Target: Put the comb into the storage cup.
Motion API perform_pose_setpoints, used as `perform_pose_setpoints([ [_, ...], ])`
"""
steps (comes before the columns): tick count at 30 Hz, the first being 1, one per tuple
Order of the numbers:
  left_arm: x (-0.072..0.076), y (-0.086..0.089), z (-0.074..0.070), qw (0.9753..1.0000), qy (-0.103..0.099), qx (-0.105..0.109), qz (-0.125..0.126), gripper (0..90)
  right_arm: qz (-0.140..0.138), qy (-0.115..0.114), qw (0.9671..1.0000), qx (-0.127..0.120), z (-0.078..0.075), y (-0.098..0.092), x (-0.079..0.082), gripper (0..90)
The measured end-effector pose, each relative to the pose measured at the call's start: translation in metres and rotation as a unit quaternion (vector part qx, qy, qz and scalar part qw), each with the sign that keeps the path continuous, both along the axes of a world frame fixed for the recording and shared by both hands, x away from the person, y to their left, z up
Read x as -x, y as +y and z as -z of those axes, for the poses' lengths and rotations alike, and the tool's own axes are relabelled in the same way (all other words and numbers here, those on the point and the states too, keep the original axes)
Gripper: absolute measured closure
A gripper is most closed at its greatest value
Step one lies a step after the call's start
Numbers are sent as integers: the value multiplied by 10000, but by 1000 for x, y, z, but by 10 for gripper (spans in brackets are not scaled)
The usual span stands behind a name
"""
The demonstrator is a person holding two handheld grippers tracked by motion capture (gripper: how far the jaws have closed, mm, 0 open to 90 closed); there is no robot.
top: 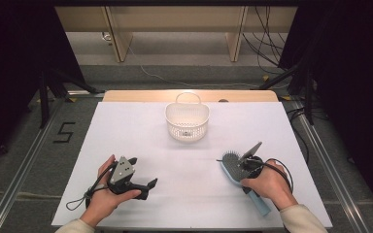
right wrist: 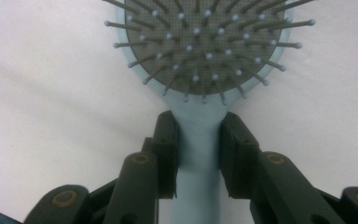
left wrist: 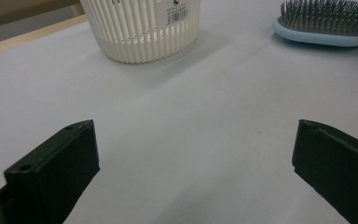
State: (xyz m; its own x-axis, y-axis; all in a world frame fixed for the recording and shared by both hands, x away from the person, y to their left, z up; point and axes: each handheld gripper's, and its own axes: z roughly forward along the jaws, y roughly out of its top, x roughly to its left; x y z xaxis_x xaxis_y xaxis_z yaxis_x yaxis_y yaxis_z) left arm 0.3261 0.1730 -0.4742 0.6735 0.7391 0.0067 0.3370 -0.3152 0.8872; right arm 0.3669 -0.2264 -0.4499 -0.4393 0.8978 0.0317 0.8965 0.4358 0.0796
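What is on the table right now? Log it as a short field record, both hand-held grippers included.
surface: white table
basket: white slotted plastic basket with a handle, upright at the table's far middle, nothing seen inside
brush: light blue plastic paddle hairbrush with grey bristles, bristles up, lying right of centre
left hand-held gripper: jaws wide apart, holding nothing, resting low near the front left
right hand-held gripper: jaws closed on the brush's neck, just below the head
brush versus basket: apart, brush nearer the person
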Motion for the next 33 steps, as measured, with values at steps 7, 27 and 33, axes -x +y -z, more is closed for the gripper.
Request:
perform_pose_setpoints([
  [7, 0, 0, 0, 10000, -10, 4, -11, 0, 26, -169, 9995, -250, -6, -5, 1, 705],
  [27, 0, 0, 0, 10000, -15, -13, 10, 0, 294, -921, 9901, -1019, -23, -16, 2, 705],
  [33, 0, 0, 0, 10000, -20, 8, 11, 3, 301, -999, 9887, -1077, -24, -15, 3, 705],
])
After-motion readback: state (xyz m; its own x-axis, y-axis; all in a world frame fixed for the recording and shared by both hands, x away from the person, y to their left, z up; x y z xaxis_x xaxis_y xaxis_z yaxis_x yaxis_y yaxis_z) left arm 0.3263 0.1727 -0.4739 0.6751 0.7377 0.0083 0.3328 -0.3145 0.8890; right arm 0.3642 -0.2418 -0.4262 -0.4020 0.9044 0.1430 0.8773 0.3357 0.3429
